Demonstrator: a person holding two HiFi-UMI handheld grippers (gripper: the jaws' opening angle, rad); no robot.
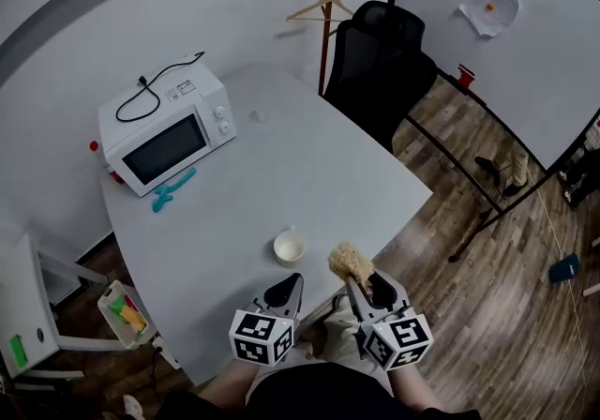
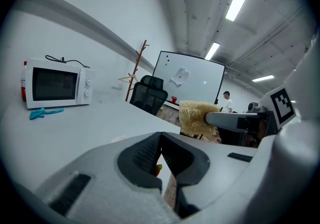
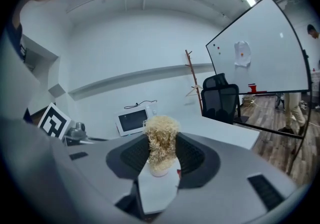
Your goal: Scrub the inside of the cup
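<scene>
Since your left hand-held gripper (image 1: 291,282) is closed on nothing, the cup (image 1: 289,247) stands unheld near the worktop's (image 1: 309,174) front edge. Push in the loofah (image 1: 351,262) clamped in your right hand-held gripper (image 1: 366,283) and it may tip or skid off.

White microwave (image 1: 167,134), teal item (image 1: 173,189) beside it, table (image 1: 314,179)

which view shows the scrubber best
The right gripper view: the loofah scrubber fills the centre, clamped in the right gripper. The head view shows it small from above; the left gripper view, sideways.
</scene>
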